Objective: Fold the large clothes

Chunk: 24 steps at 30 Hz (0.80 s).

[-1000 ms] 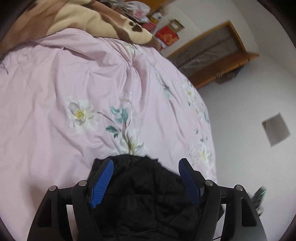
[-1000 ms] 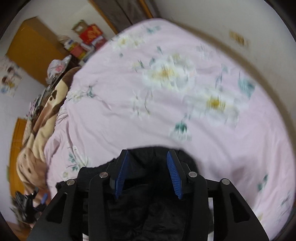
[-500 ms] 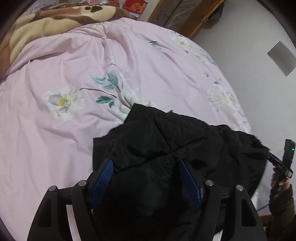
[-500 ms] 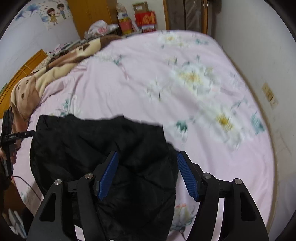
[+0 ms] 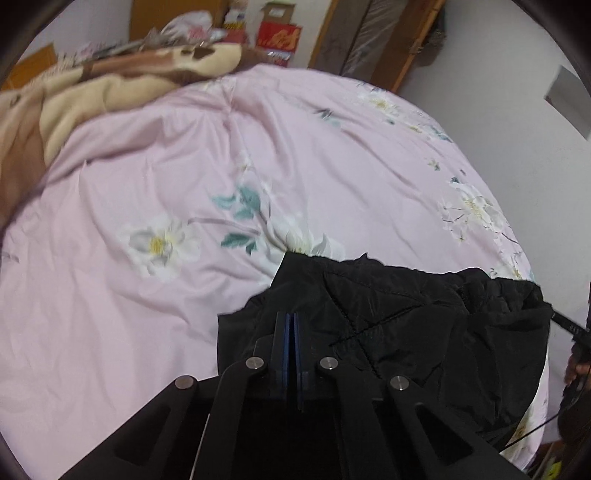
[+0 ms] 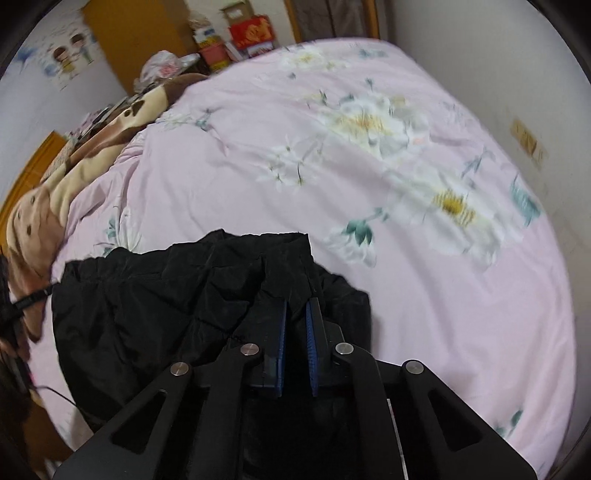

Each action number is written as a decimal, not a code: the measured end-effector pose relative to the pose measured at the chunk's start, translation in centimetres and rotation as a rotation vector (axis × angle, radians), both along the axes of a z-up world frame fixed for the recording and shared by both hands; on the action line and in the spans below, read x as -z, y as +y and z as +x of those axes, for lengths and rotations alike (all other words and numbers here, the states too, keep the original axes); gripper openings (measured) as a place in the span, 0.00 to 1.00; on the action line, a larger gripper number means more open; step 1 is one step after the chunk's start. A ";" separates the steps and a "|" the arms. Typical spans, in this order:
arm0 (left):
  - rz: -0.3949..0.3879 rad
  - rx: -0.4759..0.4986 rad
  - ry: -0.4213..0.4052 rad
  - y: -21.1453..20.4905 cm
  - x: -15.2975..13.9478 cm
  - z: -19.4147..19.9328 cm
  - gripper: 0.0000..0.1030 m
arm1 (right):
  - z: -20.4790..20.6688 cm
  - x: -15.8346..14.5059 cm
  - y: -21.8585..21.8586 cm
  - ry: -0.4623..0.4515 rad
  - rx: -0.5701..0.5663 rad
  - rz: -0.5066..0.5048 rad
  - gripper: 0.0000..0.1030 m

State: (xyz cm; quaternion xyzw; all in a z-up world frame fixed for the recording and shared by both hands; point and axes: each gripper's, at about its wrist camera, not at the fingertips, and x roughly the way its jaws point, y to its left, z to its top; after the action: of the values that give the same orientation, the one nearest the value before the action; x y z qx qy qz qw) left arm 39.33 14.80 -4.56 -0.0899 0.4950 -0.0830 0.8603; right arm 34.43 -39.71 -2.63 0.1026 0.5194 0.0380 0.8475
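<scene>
A black quilted jacket point(image 5: 406, 321) lies crumpled on the near part of a pink flowered bed cover point(image 5: 184, 166). My left gripper point(image 5: 291, 314) is over the jacket's left end, its blue pads pressed together on a fold of the black fabric. In the right wrist view the same jacket point(image 6: 166, 295) stretches away to the left. My right gripper point(image 6: 296, 302) is closing at the jacket's right end, and a ridge of fabric stands pinched between its blue pads. The part of the jacket under both grippers is hidden.
A brown and beige blanket point(image 5: 110, 85) is bunched along the bed's far left side. Red boxes point(image 6: 251, 31) and an orange cupboard stand beyond the bed. A white wall point(image 6: 498, 74) runs along its right side. A person's hand point(image 5: 576, 369) shows at the right edge.
Both grippers went from wide open over the jacket to shut on its fabric. Both views rolled, and the jacket now shows spread out between the two grippers.
</scene>
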 end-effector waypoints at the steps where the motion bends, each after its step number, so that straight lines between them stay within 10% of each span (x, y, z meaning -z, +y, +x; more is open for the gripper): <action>1: -0.003 -0.002 -0.014 0.3 -0.2 -0.1 0.02 | -0.1 -0.2 -0.1 -0.012 0.008 -0.002 0.08; 4: -0.011 0.027 -0.016 0.3 -0.3 0.1 0.02 | -0.3 -0.6 -0.6 -0.039 0.044 0.003 0.07; 8: 0.022 0.166 0.049 -2.3 1.7 0.4 0.60 | 0.2 0.8 0.7 -0.012 0.027 -0.063 0.07; 12: 0.076 0.192 0.040 -4.3 2.8 0.5 0.66 | 0.6 2.4 1.6 0.019 0.017 -0.085 0.08; 14: 0.163 0.201 0.042 -5.6 3.3 0.6 0.65 | 0.7 3.1 1.8 0.035 0.013 -0.089 0.09; 19: 0.391 0.284 0.001 -9.1 3.9 -0.7 0.14 | 0.5 3.5 1.9 0.027 0.035 -0.097 0.07; 24: 0.293 0.187 -0.101 -6.3 -0.9 -1.4 0.09 | -0.9 0.8 1.4 -0.081 0.075 -0.137 0.05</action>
State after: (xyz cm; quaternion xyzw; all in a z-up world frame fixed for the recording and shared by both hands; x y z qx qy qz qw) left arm 37.93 8.49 -3.63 0.0873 0.4640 -0.0938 0.8765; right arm 33.52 -38.29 -3.47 0.0622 0.4819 -0.0251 0.8736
